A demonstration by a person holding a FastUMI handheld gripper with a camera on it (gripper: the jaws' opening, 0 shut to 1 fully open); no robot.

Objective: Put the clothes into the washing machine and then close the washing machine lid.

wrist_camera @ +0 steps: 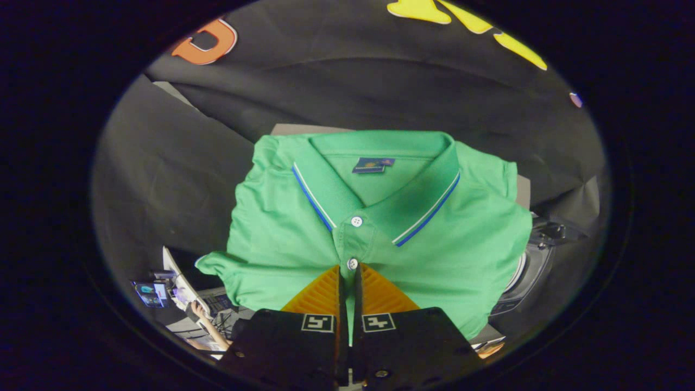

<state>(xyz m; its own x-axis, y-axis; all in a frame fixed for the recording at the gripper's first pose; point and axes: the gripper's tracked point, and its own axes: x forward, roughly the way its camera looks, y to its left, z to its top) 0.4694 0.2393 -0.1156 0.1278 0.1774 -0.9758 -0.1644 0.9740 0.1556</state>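
A green polo shirt (282, 233) with a blue-and-white striped collar hangs in the air in front of me. My gripper (347, 271) is shut on the shirt's button placket, just below the lower white button. A thin fold of green cloth runs down between the two fingers (320, 296). Behind the shirt's right side, part of the washing machine (535, 260) peeks out, with a curved pale rim and dark body.
A pale flat surface (304, 129) shows behind the shirt's shoulders. Lower left, past the shirt's sleeve, a person's hand (200, 312) rests near a desk with small screens (149, 293) and cables.
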